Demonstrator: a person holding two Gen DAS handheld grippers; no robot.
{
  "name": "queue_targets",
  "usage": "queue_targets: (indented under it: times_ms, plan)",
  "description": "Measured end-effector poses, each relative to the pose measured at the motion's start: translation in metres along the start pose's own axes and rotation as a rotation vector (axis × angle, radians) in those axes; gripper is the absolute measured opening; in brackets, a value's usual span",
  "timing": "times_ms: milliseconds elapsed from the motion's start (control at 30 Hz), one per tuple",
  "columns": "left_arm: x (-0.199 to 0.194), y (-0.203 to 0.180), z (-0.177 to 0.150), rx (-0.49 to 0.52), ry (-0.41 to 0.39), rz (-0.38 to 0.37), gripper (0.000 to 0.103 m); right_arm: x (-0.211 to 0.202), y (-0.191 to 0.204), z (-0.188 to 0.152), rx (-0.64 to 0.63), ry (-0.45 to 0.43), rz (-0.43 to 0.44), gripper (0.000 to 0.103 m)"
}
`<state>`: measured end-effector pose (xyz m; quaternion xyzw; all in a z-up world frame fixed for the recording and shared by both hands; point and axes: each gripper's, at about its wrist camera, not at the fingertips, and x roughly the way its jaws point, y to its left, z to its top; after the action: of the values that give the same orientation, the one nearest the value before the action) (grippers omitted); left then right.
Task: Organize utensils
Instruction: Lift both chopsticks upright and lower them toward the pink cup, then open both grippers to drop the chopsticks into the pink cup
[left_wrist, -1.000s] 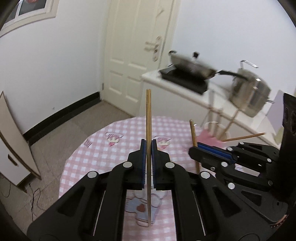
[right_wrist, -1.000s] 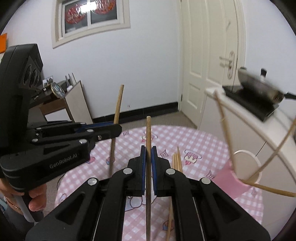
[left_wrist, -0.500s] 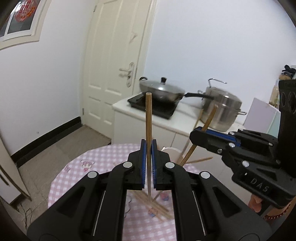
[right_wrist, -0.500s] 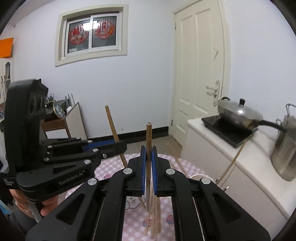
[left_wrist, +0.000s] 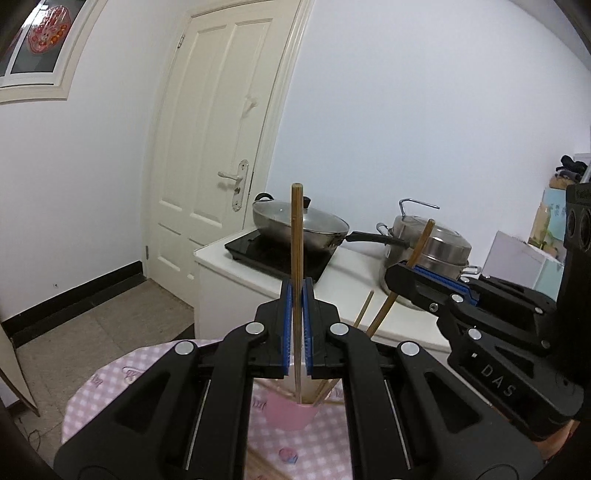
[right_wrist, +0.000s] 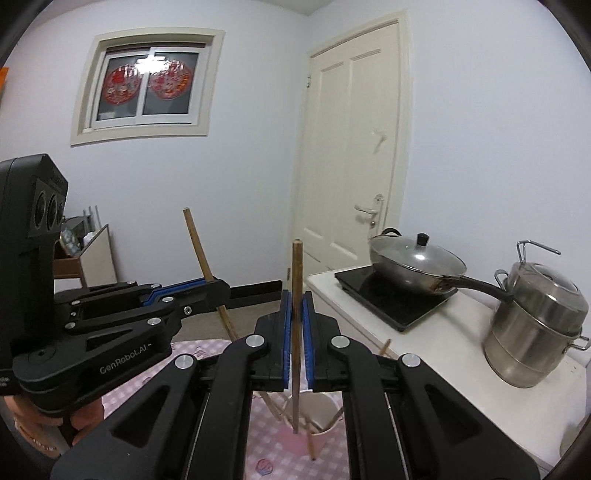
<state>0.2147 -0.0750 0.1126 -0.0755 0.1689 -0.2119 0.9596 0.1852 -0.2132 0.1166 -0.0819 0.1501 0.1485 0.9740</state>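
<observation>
My left gripper (left_wrist: 297, 291) is shut on a wooden chopstick (left_wrist: 297, 229) held upright, its lower tip just above a pink cup (left_wrist: 291, 415) that has several chopsticks in it. In the right wrist view, my right gripper (right_wrist: 295, 299) is shut on another upright chopstick (right_wrist: 296, 273), whose lower end hangs over the same pink cup (right_wrist: 327, 406). Each gripper appears in the other's view: the right gripper (left_wrist: 397, 273) with its slanted stick at the right, the left gripper (right_wrist: 221, 286) with its tilted stick at the left. Both hover close together above the cup.
The cup stands on a round table with a pink checked cloth (left_wrist: 110, 380). Behind it is a white counter (right_wrist: 454, 332) with a lidded wok (right_wrist: 417, 262) on a black hob and a steel steamer pot (right_wrist: 539, 314). A white door (left_wrist: 221, 147) is beyond. A hand (right_wrist: 33, 424) grips the left tool.
Both grippers have risen and tipped upward, each keeping its chopstick. The table has dropped low in view, and the pink cup now lies right under both sticks.
</observation>
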Motion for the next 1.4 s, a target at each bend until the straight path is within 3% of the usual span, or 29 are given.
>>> queue_targets:
  times_ms: [267, 500, 967, 1400]
  plan:
    - [0.036, -0.004, -0.013, -0.011, 0.02, 0.003, 0.006, 0.014, -0.024, -0.014, 0.039, -0.014, -0.034, 0.004]
    - [0.062, -0.006, -0.033, 0.009, 0.071, 0.013, 0.006, 0.026, -0.035, -0.037, 0.084, 0.025, -0.04, 0.004]
    - [0.079, -0.004, -0.072, 0.056, 0.167, 0.006, 0.006, 0.039, -0.041, -0.082, 0.143, 0.107, -0.057, 0.005]
    - [0.084, -0.004, -0.076, 0.053, 0.222, -0.009, 0.007, 0.03, -0.043, -0.081, 0.173, 0.115, -0.072, 0.006]
